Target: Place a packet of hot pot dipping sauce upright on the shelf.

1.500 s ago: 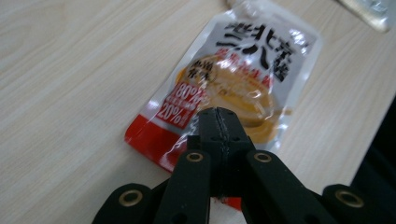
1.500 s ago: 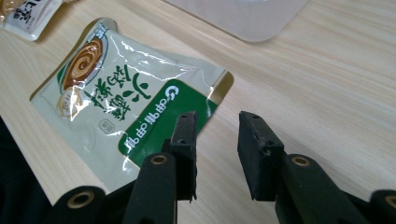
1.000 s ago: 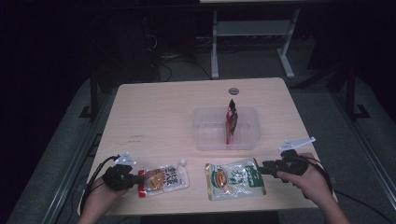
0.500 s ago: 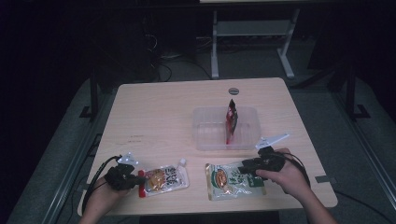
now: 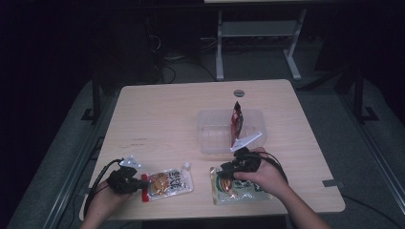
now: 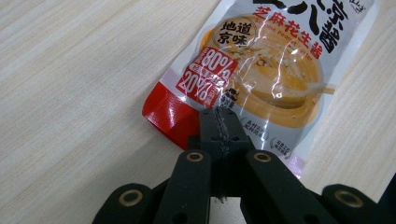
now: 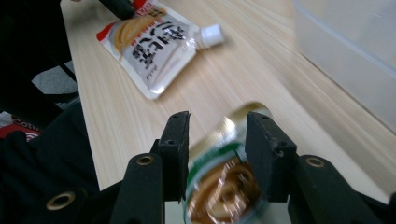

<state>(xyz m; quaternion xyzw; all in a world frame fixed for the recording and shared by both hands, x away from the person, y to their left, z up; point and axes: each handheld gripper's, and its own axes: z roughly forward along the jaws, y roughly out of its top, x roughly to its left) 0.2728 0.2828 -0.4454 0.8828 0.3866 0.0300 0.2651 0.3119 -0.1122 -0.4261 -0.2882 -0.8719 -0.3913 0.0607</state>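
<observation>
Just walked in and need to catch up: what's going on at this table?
A person is handling two sauce pouches with hand-held tongs. The left tongs are shut on the red corner of the spouted sesame-peanut pouch, which lies flat on the table. The right tongs have just been opening, jaws either side of the green-labelled pouch without pressing it. Behind them sits a clear plastic bin with a red packet standing in it.

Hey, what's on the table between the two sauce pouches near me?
Nothing: in the high view a bare strip of table separates the red-edged pouch from the green-labelled pouch.
</observation>
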